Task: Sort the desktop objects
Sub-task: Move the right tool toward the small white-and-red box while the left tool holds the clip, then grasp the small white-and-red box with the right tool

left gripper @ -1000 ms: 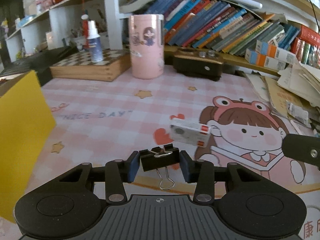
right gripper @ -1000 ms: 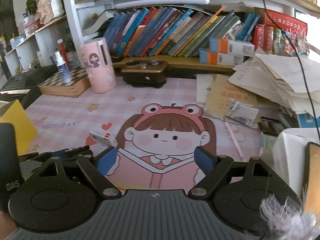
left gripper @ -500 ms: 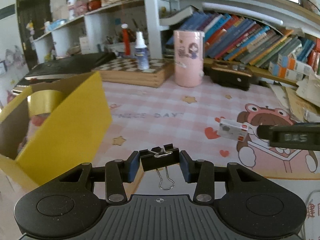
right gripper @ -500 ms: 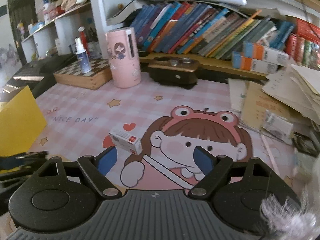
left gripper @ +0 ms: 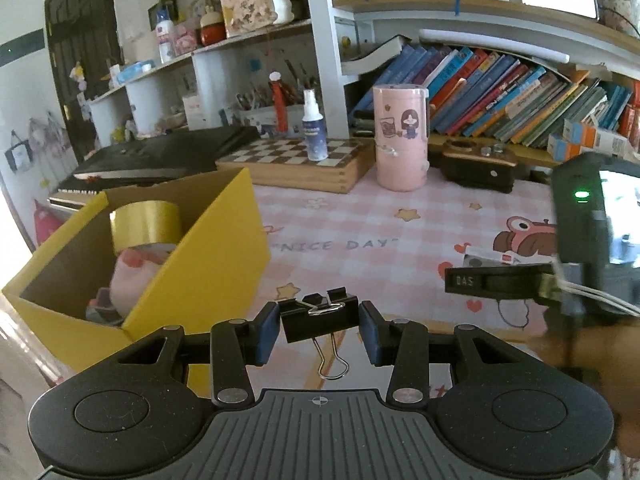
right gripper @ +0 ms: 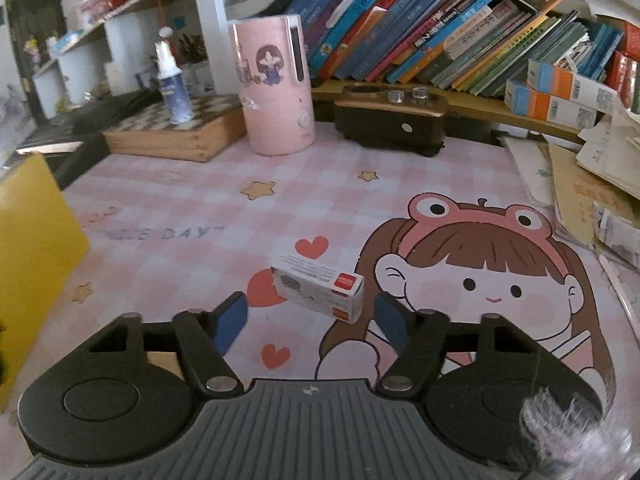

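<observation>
My left gripper (left gripper: 319, 326) is shut on a black binder clip (left gripper: 319, 316), held above the desk mat just right of the open yellow box (left gripper: 216, 248). The box holds a gold tape roll (left gripper: 145, 226) and a pink-white item. A small white box with a red end (right gripper: 318, 286) lies on the pink mat; it shows partly behind the right gripper's body (left gripper: 496, 280) in the left wrist view. My right gripper (right gripper: 312, 318) hovers just short of it, jaws closing, and the pads do not touch the box, which lies just beyond their tips.
A pink cylinder (right gripper: 274, 84), a wooden chessboard box (right gripper: 176, 130) with a spray bottle (right gripper: 172, 84), and a dark brown holder (right gripper: 390, 118) stand at the back. Books fill the shelf (right gripper: 440, 32). Loose papers (right gripper: 592, 184) pile at the right.
The left gripper carried the binder clip leftward and up beside the yellow box. The right gripper moved forward and down to the small white box, and its jaws narrowed.
</observation>
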`<state>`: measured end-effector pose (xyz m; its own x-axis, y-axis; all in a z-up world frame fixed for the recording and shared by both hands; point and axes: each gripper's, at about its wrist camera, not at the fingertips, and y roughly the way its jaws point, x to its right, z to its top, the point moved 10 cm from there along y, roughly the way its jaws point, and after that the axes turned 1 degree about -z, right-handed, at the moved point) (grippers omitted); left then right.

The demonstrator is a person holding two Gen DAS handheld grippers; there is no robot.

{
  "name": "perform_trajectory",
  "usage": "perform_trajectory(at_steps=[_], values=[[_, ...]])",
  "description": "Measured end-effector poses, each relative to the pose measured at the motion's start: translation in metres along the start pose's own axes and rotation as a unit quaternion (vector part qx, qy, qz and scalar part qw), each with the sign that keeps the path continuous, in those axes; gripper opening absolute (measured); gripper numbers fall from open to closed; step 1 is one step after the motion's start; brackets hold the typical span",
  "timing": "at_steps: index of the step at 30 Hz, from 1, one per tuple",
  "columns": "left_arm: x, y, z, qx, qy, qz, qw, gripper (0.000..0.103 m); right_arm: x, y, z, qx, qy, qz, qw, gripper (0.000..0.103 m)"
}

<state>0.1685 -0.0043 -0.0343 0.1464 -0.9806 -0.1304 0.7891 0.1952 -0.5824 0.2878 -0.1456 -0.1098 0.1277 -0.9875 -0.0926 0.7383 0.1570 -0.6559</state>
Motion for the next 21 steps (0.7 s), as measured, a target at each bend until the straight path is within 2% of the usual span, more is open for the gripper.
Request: perform_trajectory(at_steps=[1,8,13,15,21], values=[[-0.002,-0.002,-0.001,0.000,0.003,0.002,1.0000,0.041,-0.001,0.003,0.000,-0.001,0.002,-0.009,1.000,0.058],[-0.015,-0.007,-0.005,-0.004,0.008,0.015,0.9999,0.041,-0.006,0.015,0.005,0.021,0.018,-0.048,0.998,0.058],[-0.024,-0.011,-0.007,-0.003,0.005,0.021,0.9998,0.041,-0.012,0.024,0.008,0.026,0.003,-0.057,0.998,0.057],[-0.026,-0.012,-0.007,-0.002,0.003,0.021,0.9998,0.041,-0.011,0.026,0.008,0.028,-0.005,-0.057,0.998,0.054],[-0.026,-0.015,-0.006,0.004,0.002,0.013,0.9999,0.041,-0.005,0.022,0.010,0.031,-0.013,-0.041,0.999,0.052]])
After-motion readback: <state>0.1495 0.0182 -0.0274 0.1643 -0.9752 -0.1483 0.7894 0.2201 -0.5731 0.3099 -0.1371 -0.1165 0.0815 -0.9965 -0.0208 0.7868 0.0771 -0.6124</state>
